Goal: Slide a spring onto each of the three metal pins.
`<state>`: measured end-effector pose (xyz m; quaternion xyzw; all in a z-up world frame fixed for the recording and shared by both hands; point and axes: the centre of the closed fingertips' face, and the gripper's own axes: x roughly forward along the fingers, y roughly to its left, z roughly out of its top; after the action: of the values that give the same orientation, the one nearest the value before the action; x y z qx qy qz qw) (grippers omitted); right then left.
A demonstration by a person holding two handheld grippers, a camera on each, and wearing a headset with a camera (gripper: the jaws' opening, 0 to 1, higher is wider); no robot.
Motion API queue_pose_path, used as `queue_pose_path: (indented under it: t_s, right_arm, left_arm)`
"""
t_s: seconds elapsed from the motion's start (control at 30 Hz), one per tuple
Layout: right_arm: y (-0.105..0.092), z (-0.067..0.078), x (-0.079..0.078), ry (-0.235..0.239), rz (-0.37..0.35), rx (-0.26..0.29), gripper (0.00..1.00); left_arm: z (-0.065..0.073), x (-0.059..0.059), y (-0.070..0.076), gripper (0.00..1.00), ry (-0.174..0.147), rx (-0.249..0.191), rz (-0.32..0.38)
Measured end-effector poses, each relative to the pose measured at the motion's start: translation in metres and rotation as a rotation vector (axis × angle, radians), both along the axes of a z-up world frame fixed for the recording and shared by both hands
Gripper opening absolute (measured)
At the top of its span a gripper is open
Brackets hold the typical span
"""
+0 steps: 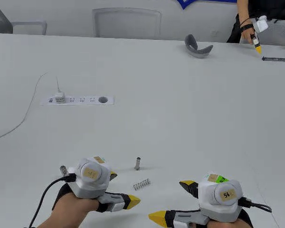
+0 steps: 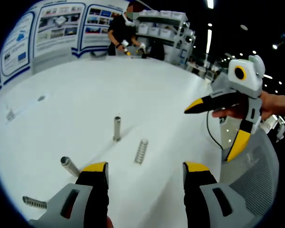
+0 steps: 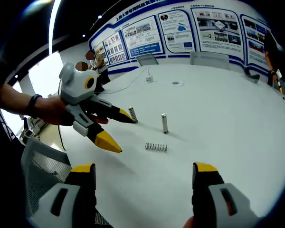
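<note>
A bare metal pin [image 1: 137,163] stands upright on the white table [image 1: 180,118] between my two grippers. A loose spring [image 1: 141,184] lies flat just in front of it. Another pin [image 1: 63,170], with a spring coiled around it, stands behind my left gripper [image 1: 123,188], which is open and holds nothing. My right gripper [image 1: 172,200] is open too, its jaws pointing left toward the spring. In the left gripper view the pin [image 2: 117,128], the spring [image 2: 141,151] and the sprung pin [image 2: 69,166] lie ahead, and a further coiled piece [image 2: 35,203] lies at the lower left.
A white power strip [image 1: 78,100] with a plug and a thin cable [image 1: 19,121] sits at mid-left. A grey curved object [image 1: 197,47] lies at the far side. Another person [image 1: 254,28] works with a gripper at the far right corner. Chairs stand behind the table.
</note>
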<state>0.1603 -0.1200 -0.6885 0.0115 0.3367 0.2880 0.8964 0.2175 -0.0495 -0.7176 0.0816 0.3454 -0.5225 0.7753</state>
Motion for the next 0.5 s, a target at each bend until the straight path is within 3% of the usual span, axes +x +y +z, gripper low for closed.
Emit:
queue_pose_path:
  t_s: [0.5]
  right_arm:
    - [-0.005, 0.004, -0.005, 0.001, -0.017, 0.006, 0.85]
  left_arm:
    - [-0.013, 0.004, -0.021, 0.5, 0.018, 0.013, -0.017]
